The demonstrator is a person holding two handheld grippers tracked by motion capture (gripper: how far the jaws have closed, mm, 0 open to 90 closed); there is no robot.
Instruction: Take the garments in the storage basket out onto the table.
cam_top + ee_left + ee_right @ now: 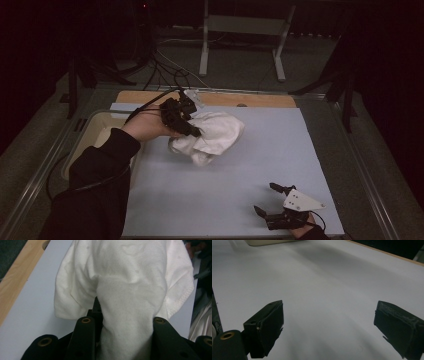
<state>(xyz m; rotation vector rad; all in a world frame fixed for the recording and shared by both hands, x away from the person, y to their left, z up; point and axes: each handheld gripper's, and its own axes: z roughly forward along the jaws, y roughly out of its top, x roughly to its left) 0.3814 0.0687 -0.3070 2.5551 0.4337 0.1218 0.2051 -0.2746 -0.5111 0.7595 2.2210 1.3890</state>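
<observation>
From the high view, the left hand [145,126] comes in from seven o'clock, its sleeve angled up toward the middle of the table, and carries the left gripper [192,131] tipped toward three o'clock. Its jaws are clamped on one white cloth [210,135], which is bunched and sits over the back-left part of the pale blue mat [225,190]. There are two grippers, one cloth, one mat and one cream tub [102,127]. The tub lies at nine o'clock of the cloth, just off the mat's left edge. The right gripper [272,202] rests low at five o'clock near the mat's front edge, well apart from the cloth, jaws spread with nothing between them. A strip of bare wooden table [270,100] shows at twelve o'clock behind the mat. The mat's middle and right side lie open.

In the left gripper view, the cloth rises from between the two black jaws and spreads toward twelve o'clock. The mat runs to ten o'clock, where the wooden edge begins.

In the right gripper view, the two jaws stand wide apart at seven and four o'clock above the bare mat. A corner of the tub [269,242] shows at eleven o'clock, the wooden edge at one o'clock.
</observation>
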